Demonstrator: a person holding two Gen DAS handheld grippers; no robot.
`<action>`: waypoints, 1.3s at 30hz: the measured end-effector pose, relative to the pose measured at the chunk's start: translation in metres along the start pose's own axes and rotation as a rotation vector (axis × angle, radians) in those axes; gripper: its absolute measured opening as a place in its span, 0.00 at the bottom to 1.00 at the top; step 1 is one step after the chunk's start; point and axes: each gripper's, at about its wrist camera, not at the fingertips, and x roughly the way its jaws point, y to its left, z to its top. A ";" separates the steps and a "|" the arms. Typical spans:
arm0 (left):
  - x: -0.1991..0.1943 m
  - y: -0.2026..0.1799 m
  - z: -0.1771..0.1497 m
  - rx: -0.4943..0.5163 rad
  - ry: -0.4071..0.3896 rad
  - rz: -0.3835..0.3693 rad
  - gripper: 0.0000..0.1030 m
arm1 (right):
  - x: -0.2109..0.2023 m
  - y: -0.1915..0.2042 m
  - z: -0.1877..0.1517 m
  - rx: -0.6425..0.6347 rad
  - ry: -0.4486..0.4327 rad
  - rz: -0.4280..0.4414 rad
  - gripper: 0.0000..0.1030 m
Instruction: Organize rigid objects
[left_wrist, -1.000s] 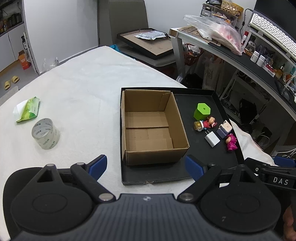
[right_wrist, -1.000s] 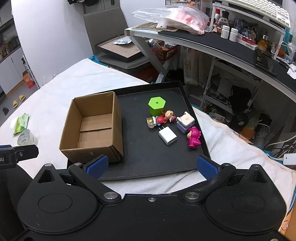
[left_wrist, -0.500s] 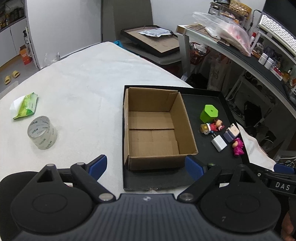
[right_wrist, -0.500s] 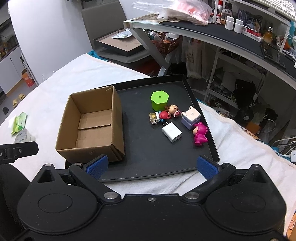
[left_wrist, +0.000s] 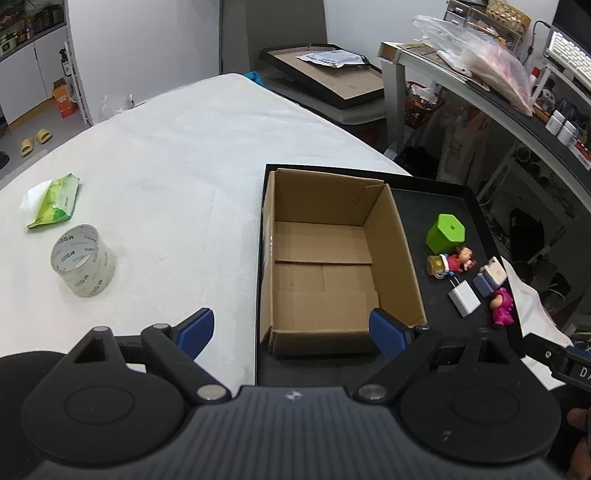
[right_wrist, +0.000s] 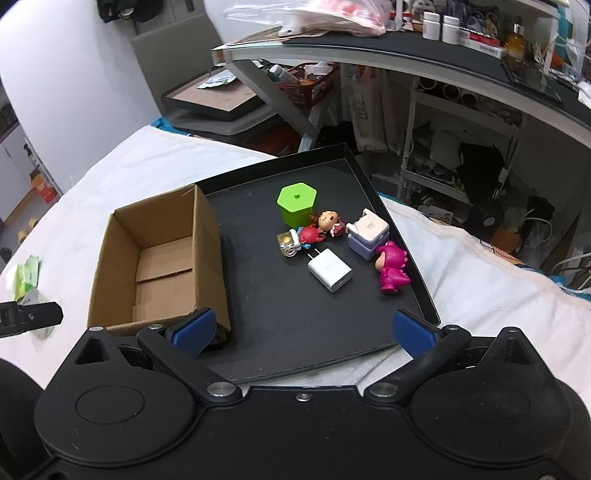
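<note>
An open, empty cardboard box (left_wrist: 328, 258) (right_wrist: 162, 258) stands on the left part of a black tray (right_wrist: 295, 325) (left_wrist: 417, 206). To its right on the tray lie a green hexagonal block (right_wrist: 297, 204) (left_wrist: 445, 233), a red doll figure (right_wrist: 321, 227) (left_wrist: 456, 260), a white charger (right_wrist: 330, 275) (left_wrist: 464, 298), a white-and-lilac toy (right_wrist: 367, 233) (left_wrist: 489, 275) and a pink figure (right_wrist: 392, 267) (left_wrist: 501, 306). My left gripper (left_wrist: 291, 332) is open and empty before the box's near wall. My right gripper (right_wrist: 302, 330) is open and empty above the tray's near edge.
A tape roll (left_wrist: 83, 261) and a green wipes packet (left_wrist: 55, 201) lie on the white table at the left. A cluttered dark desk (right_wrist: 406, 55) and shelves stand behind the tray. A framed board (left_wrist: 325, 74) rests beyond the table's far end.
Both grippers have moved forward and lower toward the tray; the box and toys look larger and nearer. Nothing on the tray has moved. Both grippers stay open.
</note>
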 end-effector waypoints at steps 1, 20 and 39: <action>0.003 0.000 0.001 -0.004 0.000 0.000 0.87 | 0.003 -0.002 0.000 0.006 0.000 0.004 1.00; 0.062 -0.002 0.012 -0.014 0.042 0.039 0.81 | 0.069 -0.012 0.015 0.088 0.052 0.008 0.91; 0.107 -0.017 0.029 -0.012 0.142 0.111 0.64 | 0.162 -0.011 0.034 0.070 0.181 -0.090 0.87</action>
